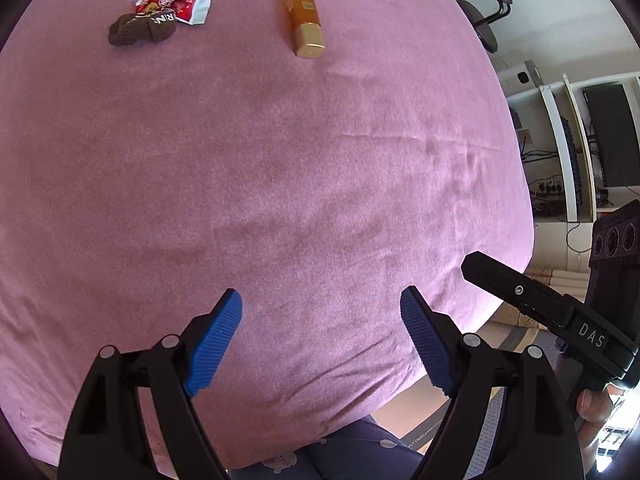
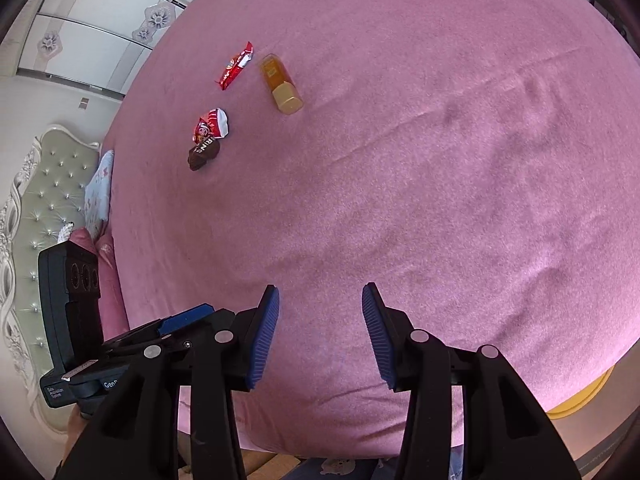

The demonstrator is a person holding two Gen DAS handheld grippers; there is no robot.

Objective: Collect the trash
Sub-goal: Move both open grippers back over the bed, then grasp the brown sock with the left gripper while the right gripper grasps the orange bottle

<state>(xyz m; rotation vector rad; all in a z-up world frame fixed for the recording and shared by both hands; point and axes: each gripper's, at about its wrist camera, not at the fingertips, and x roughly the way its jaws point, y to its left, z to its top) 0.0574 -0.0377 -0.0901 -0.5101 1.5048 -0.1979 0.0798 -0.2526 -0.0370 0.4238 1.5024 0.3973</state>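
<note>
1. Leftmost, a crumpled red wrapper (image 1: 176, 2) lies on the pink bed cover (image 1: 280, 180), touching a brown knitted bundle (image 1: 140, 32) just beside it; whether the bundle counts as trash I cannot tell
2. Next, a second red wrapper (image 2: 236, 65) lies flat further back, near an amber bottle with a gold cap (image 1: 306, 20) that lies on its side
3. Nearer the camera, the left gripper (image 1: 320, 316) hovers over bare cover with its jaws apart and nothing between them
4. Rightmost, the right gripper (image 2: 320, 312) hangs over the near edge of the bed, jaws likewise apart and empty
5. Judging by this, the task has barely begun: no trash is held, no bin or bag is in view, and both wrappers lie well apart from either gripper, so all the collecting seems left to do
</note>
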